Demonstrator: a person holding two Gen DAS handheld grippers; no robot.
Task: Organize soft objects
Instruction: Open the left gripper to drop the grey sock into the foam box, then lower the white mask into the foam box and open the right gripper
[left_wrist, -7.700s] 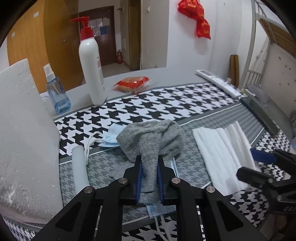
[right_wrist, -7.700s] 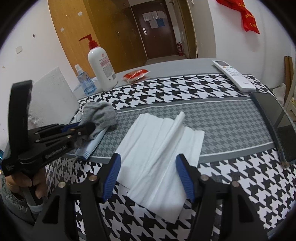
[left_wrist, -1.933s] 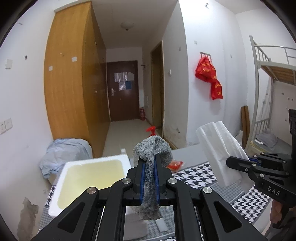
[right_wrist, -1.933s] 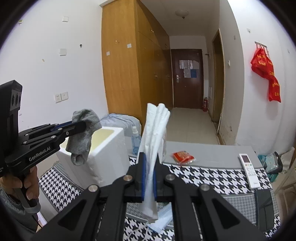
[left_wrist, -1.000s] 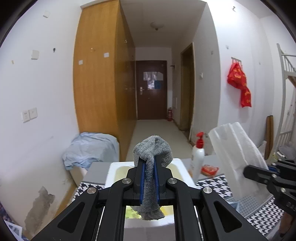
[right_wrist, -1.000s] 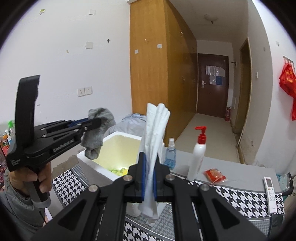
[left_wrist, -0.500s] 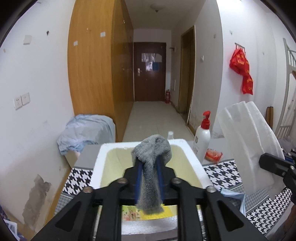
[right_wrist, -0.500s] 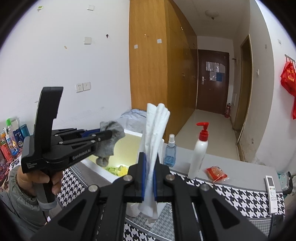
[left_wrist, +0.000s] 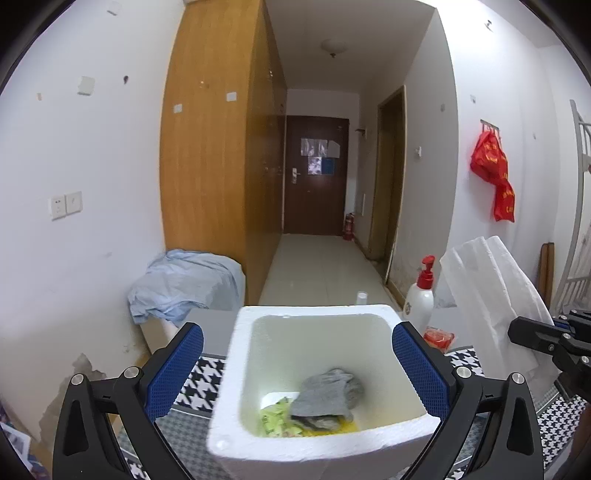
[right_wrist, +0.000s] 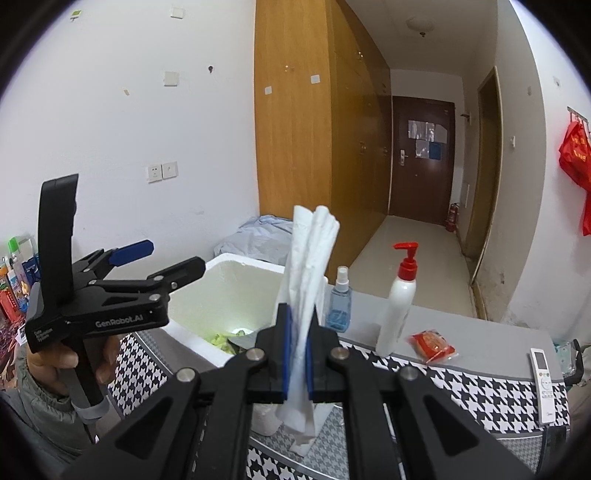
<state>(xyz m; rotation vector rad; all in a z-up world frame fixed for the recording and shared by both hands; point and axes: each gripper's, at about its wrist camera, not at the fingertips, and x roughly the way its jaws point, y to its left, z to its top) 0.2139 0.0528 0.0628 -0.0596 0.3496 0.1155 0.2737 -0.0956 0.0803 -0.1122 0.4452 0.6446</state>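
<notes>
A grey sock (left_wrist: 328, 393) lies at the bottom of the white foam box (left_wrist: 236, 373) on yellow-green packets. My left gripper (left_wrist: 295, 365) is wide open and empty above the box; it also shows in the right wrist view (right_wrist: 162, 258) above the foam box (right_wrist: 229, 269). My right gripper (right_wrist: 298, 345) is shut on a folded white tissue (right_wrist: 310, 266) and holds it upright in the air, to the right of the box. The tissue also shows in the left wrist view (left_wrist: 487, 295).
A white pump bottle (right_wrist: 400, 299), a blue spray bottle (right_wrist: 340, 302), a red snack packet (right_wrist: 432, 345) and a remote (right_wrist: 543, 380) sit on the houndstooth table (right_wrist: 480, 391). A light blue cloth heap (left_wrist: 184, 284) lies behind the box.
My left gripper has opened and let go of the grey sock, which has dropped into the foam box. My right gripper still holds the tissue up.
</notes>
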